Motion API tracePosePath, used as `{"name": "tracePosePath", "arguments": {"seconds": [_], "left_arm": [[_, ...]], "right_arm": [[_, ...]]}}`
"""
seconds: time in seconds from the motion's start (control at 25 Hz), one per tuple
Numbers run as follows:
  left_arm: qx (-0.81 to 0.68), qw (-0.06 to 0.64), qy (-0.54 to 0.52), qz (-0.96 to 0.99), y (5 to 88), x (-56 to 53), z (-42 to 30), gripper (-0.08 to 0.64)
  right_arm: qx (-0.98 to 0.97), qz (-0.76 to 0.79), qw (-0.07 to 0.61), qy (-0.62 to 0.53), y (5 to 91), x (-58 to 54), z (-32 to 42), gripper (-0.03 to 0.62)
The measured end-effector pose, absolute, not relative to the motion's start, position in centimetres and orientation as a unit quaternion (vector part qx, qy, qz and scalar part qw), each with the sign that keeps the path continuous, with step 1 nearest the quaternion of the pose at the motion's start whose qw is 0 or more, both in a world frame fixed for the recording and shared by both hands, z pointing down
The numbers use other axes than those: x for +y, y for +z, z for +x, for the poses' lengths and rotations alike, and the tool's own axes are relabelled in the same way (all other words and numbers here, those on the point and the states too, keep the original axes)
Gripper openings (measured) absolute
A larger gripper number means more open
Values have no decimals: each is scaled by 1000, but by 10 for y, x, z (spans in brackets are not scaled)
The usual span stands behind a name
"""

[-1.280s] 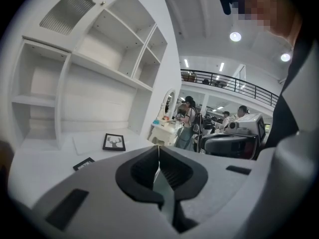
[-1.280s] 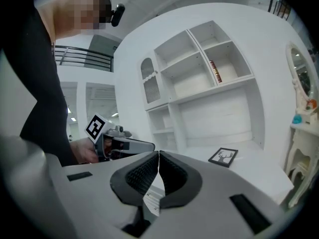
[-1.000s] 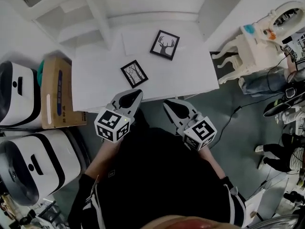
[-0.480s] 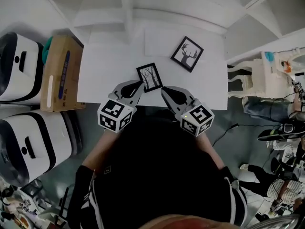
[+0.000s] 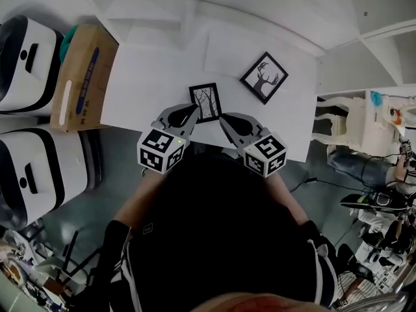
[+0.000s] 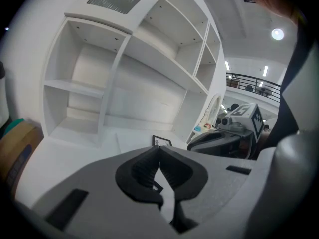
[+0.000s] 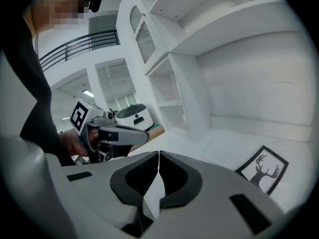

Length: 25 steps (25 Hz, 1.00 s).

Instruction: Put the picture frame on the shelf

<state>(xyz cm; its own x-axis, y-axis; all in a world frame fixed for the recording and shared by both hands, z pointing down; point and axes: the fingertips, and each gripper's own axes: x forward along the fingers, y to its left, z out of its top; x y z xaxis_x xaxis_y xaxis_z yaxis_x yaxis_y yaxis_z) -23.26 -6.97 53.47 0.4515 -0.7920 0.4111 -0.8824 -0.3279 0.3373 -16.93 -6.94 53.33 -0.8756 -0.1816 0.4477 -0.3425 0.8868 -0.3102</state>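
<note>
Two black picture frames lie flat on the white table [image 5: 149, 90]. The tree frame [image 5: 206, 102] is near the front edge, between my two grippers. The deer frame [image 5: 264, 78] [image 7: 262, 169] lies farther back to the right. My left gripper [image 5: 194, 108] is shut and empty, its tips at the tree frame's left edge. My right gripper [image 5: 224, 117] is shut and empty, just right of that frame. In the left gripper view the tree frame [image 6: 162, 142] peeks above the shut tips [image 6: 158, 147]. The white shelf unit [image 6: 124, 78] stands behind the table, its compartments bare.
A cardboard box [image 5: 81, 77] stands left of the table, with two white round machines [image 5: 36, 174] beside it on the floor. A white ornate chair [image 5: 338, 119] stands to the right. People sit at the far right [image 5: 396, 174].
The head view has swung left and forward, so the table sits nearer the centre. Both grippers have moved up to the tree frame, one on each side. Their jaws stay shut.
</note>
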Motion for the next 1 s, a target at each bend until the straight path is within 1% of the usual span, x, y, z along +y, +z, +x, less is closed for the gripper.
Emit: {"name": "tracePosePath", "arguments": {"seconds": [0.24,0.52,0.72,1.0], "left_arm": [[-526,312,106,784,572,-75,-234,8],[-529,362,113,759,617,-76,-221,8],[-540,375,132,742,650,-77,-222,8],[-556,381,158,721,682,-79,-233,8]], "right_arm": [[-939,112,231,228,568,-67,-176,20],[-922,118,255,267,612,-81,-176,20],[-903,143,292,280,657,-91,-171,21],[-896,150,303,287,686,-92,-166,21]]}}
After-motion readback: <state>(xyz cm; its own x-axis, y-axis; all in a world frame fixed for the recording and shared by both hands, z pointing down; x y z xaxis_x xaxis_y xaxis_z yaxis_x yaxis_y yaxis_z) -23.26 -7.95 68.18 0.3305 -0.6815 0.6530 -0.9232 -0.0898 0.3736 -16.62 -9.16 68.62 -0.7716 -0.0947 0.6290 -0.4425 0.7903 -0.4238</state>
